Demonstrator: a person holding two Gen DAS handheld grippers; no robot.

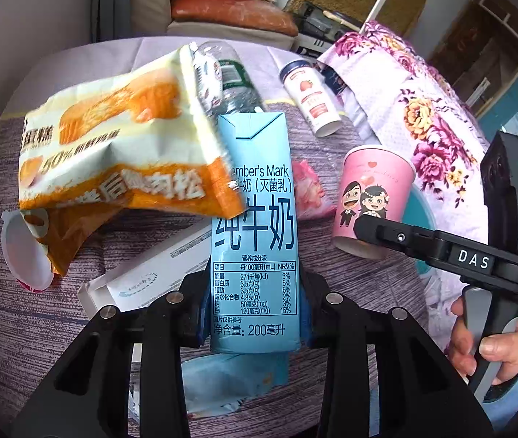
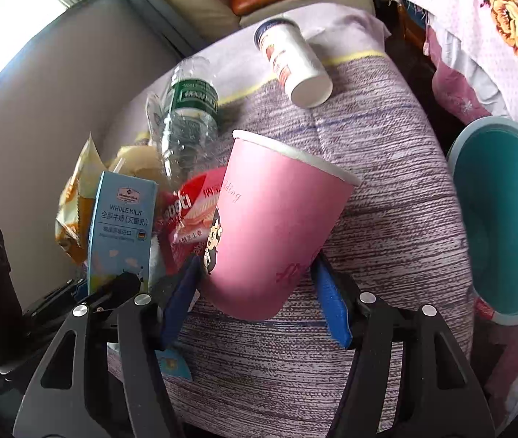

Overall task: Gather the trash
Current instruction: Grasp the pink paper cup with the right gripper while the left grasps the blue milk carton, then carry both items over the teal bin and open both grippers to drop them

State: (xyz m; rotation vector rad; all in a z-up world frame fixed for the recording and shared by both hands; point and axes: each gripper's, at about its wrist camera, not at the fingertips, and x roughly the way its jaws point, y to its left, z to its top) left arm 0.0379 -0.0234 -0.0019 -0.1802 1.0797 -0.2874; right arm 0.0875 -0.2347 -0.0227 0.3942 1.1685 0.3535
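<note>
The left gripper (image 1: 255, 314) is clamped on the lower part of a blue milk carton (image 1: 255, 226), which stands upright with its long axis vertical and folded top up, above the striped tablecloth (image 2: 386, 189). The right gripper (image 2: 255, 292) grips a pink paper cup (image 2: 277, 226) near its base, rim tilted up and rightward.
</note>
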